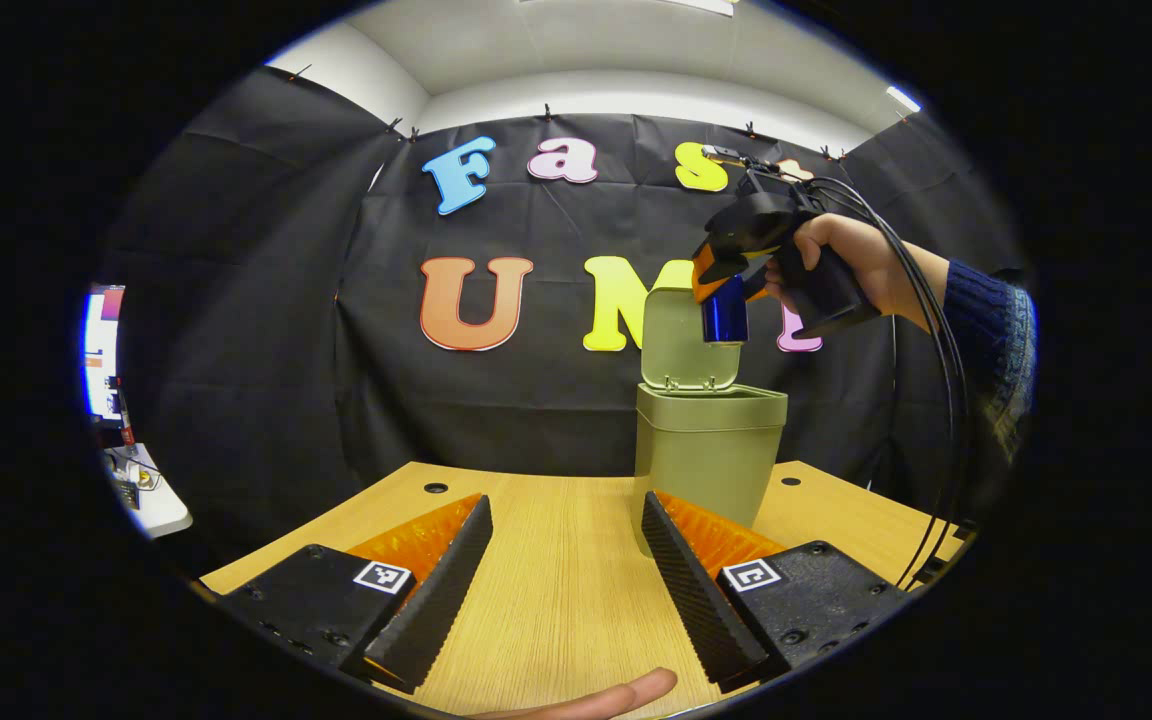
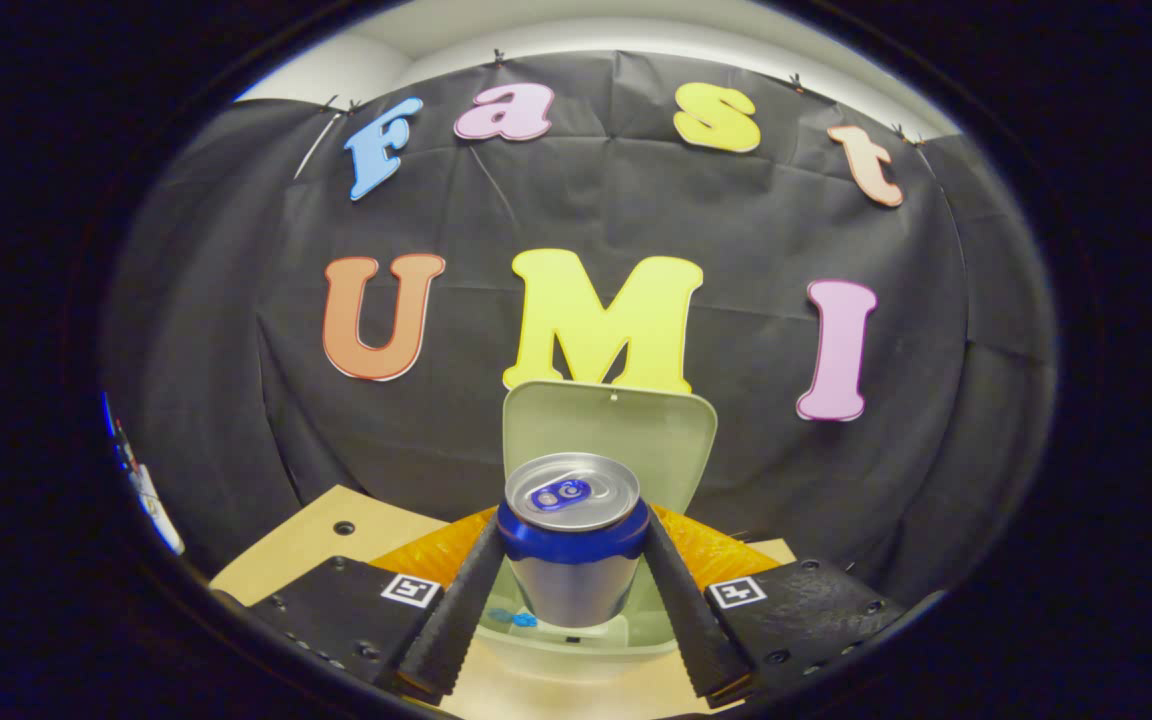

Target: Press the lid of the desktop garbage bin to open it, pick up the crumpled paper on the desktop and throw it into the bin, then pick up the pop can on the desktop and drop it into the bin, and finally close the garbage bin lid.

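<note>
Hanging upright over the open bin [image 1: 708,450], the pop can [image 2: 572,545] sits between the 2 fingers [image 2: 458,610] of your right tool [image 2: 568,610], which are closed against its sides just below the top rim. From the left gripper view you can see the same can [image 1: 724,310] held above the bin's mouth, in front of the raised lid [image 1: 688,338], with your hand [image 1: 841,270] on the right tool's handle.

Judge the can as light, with thin, smooth walls: it will likely dent under a hard squeeze and could slip under a loose one. Your hold high on the body looks sound, since the wall is probably stiffer near the rim, and the can stays vertical for a clean drop. In the right gripper view the bin's opening [image 2: 576,640] lies directly beneath the can, so the release looks well lined up. A small blue item shows inside the bin, too unclear to name.

Your left tool [image 1: 566,570] rests low over the wooden surface [image 1: 556,540], its fingers spread wide with nothing between them, near the bin's base. A fingertip shows at the bottom edge of that view. You will need a tool for closing the lid afterwards.
</note>
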Demonstrator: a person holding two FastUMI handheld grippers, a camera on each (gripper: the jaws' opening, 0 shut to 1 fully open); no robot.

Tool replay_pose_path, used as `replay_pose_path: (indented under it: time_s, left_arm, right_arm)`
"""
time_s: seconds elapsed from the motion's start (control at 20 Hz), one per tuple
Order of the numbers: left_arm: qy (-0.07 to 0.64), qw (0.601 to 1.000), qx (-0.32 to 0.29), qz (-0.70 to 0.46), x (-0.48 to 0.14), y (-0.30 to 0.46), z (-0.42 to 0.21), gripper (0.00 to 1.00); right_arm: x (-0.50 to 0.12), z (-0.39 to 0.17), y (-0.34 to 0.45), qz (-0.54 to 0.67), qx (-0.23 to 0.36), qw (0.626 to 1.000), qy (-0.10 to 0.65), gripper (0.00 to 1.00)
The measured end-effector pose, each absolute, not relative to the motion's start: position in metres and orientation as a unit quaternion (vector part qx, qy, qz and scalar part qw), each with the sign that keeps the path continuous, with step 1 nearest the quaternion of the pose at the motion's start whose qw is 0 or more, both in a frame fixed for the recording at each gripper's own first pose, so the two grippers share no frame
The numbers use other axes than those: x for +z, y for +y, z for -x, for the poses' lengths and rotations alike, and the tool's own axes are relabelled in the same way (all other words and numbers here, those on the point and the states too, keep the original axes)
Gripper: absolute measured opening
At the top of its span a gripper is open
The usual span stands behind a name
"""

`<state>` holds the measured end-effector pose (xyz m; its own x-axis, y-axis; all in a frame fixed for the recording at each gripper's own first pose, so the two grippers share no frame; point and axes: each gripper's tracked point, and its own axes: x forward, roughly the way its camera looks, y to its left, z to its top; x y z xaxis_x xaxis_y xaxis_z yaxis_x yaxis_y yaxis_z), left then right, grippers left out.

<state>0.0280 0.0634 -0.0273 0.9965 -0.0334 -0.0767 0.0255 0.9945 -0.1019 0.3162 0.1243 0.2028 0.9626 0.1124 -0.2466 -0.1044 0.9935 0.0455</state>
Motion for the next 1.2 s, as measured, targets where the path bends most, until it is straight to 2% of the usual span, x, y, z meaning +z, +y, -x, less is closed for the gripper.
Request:
replay_pose_path:
  time_s: [0.2, 0.35, 0.7, 0.95, 1.2]
  left_arm:
    - [0.036, 0.998, -0.015, 0.051, -0.025, 0.066, -0.027, 0.97]
    - [0.041, 0.998, -0.010, 0.056, -0.028, 0.073, -0.029, 0.97]
    - [0.048, 0.997, -0.020, 0.060, -0.034, 0.067, -0.030, 0.97]
    - [0.063, 0.995, -0.019, 0.069, -0.043, 0.064, -0.030, 0.97]
    - [0.071, 0.995, -0.028, 0.062, -0.044, 0.061, -0.038, 0.98]
  right_arm:
    - [0.190, -0.331, 0.126, -0.016, 0.045, 0.989, 0.143, 0.82]
    - [0.185, -0.338, 0.125, -0.029, 0.043, 0.988, 0.148, 0.84]
    - [0.207, -0.352, 0.122, -0.020, 0.038, 0.993, 0.110, 0.82]
    - [0.238, -0.360, 0.117, -0.018, 0.041, 0.995, 0.088, 0.92]
    - [0.265, -0.379, 0.107, -0.033, 0.038, 0.996, 0.077, 0.93]
